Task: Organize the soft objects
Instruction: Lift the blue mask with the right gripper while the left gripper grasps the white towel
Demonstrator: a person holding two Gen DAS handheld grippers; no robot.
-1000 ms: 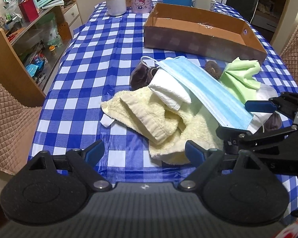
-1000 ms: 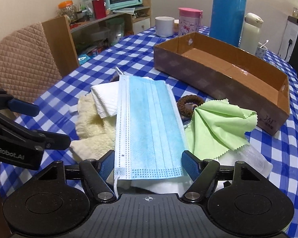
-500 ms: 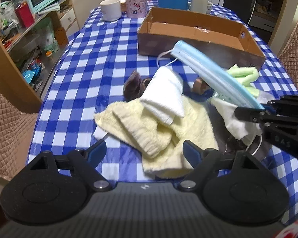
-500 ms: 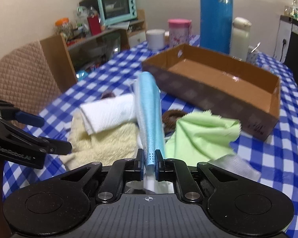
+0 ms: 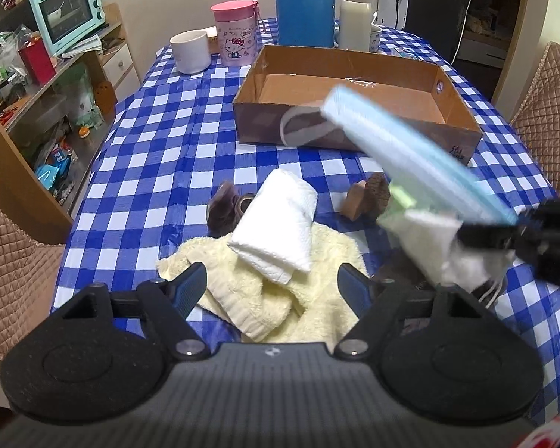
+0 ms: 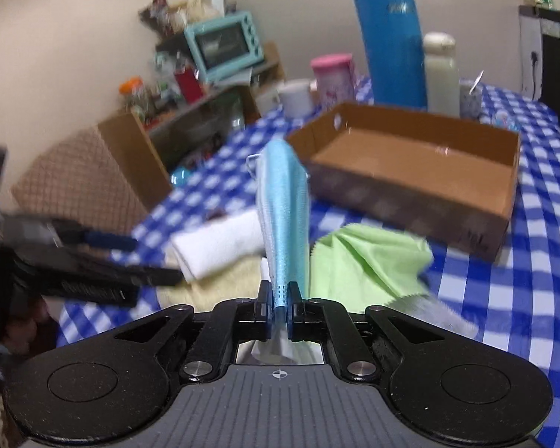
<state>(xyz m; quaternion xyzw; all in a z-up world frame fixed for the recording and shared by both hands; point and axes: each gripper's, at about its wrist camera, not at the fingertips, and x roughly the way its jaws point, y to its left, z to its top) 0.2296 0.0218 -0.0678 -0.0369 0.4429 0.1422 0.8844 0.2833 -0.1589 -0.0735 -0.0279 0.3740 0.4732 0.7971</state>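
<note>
My right gripper [image 6: 279, 298] is shut on a blue face mask [image 6: 284, 209] and holds it up over the table; a white cloth hangs pinched with it. In the left wrist view the mask [image 5: 403, 149] stretches from the right gripper [image 5: 481, 237] toward the empty cardboard box [image 5: 354, 74]. My left gripper [image 5: 272, 287] is open and empty above a cream towel [image 5: 265, 298] with a folded white cloth [image 5: 280, 231] on it. A green cloth [image 6: 366, 257] lies right of the mask.
The blue checked table [image 5: 168, 142] carries a brown scrunchie [image 5: 373, 194], a dark sock [image 5: 224, 212], a white mug [image 5: 190, 50], a pink cup [image 5: 239, 39], a blue flask [image 5: 304, 0] and a white bottle [image 5: 354, 15]. Quilted chairs [image 5: 545, 100] flank it.
My right gripper closed on the mask's near end and lifted it off the pile, up and toward the box. The left gripper stayed open and drew back a little.
</note>
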